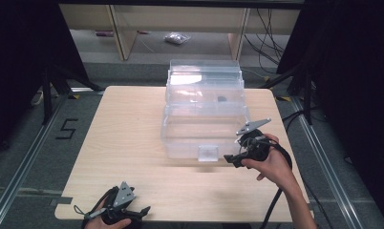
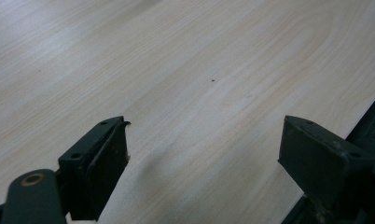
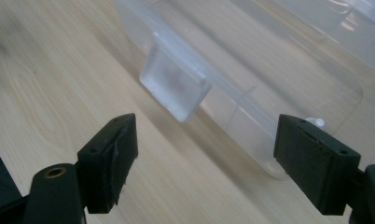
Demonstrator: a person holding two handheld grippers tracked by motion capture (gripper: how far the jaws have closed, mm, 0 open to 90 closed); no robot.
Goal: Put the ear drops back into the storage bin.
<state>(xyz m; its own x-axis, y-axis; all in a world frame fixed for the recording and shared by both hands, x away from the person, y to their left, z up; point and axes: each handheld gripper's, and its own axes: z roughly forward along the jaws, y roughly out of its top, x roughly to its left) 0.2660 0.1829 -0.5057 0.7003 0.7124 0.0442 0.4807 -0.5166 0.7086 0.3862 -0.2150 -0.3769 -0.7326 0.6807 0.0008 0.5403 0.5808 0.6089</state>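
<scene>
Clear, lidded plastic storage box sits mid-table on the pale wood-grain tabletop, its frosted front latch tab facing us. Right gripper hovers just beside the box's near right corner, jaws spread wide, nothing between them; from the right gripper view the latch tab lies ahead and left of centre. Left gripper rests at the near table edge, jaws apart and empty over bare wood.

We judge the step to be reaching for the latch. We should swing left until the tab is centred between the jaws, come in low, and close only once both pads bracket it; the thin plastic may flex or slip.
</scene>
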